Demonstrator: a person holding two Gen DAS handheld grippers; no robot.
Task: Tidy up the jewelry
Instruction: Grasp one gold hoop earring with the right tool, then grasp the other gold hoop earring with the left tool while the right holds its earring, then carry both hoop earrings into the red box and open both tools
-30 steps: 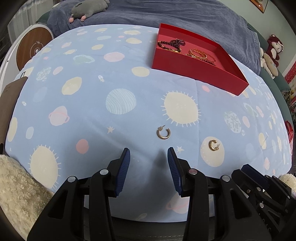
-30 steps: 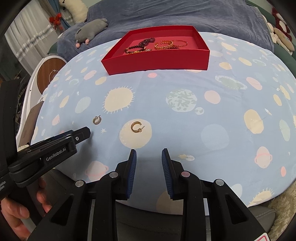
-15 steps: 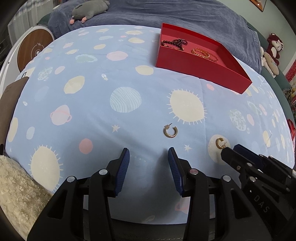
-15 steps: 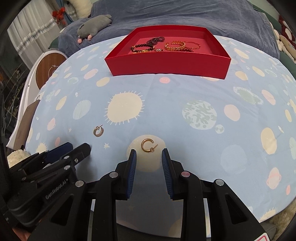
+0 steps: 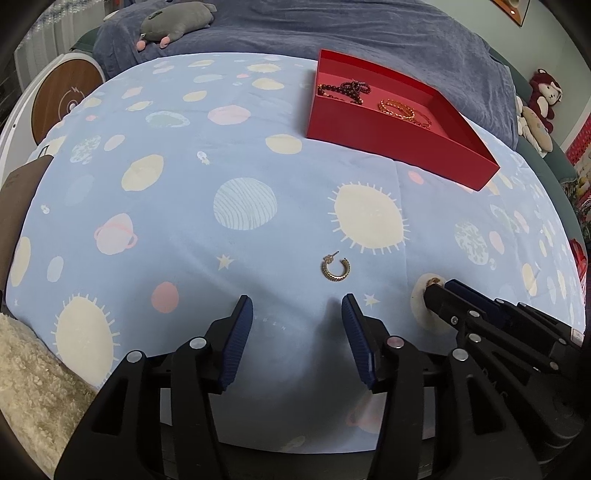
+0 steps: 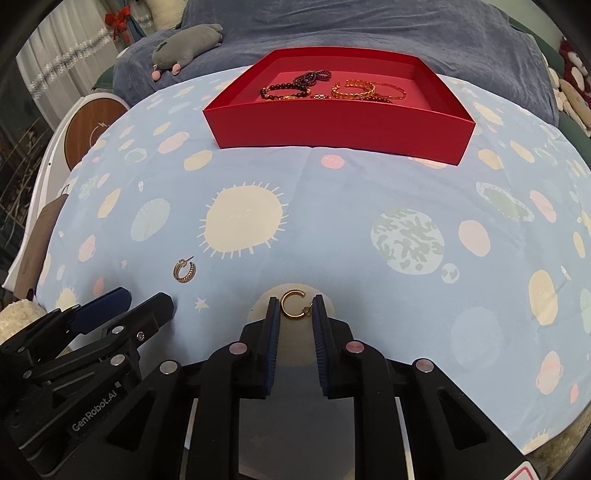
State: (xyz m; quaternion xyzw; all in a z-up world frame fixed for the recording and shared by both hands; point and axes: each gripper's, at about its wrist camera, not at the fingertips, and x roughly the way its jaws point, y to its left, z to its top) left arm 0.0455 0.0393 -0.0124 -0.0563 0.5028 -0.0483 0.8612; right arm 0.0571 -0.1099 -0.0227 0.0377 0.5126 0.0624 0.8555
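A bed under a pale blue planet-print sheet (image 5: 240, 166), a dark blue blanket (image 5: 369, 33) along its far edge, white curtains (image 6: 62, 62) at left.

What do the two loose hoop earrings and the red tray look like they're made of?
Smooth hoop earring: polished gold-tone metal, judging by its glossy highlights; plated or solid is unclear. The right gripper is closing around it.
Textured hoop earring: duller gold-tone metal with a ridged, beaded surface.
Red tray: matte, probably cardboard; thin straight walls, crisp folded corners.
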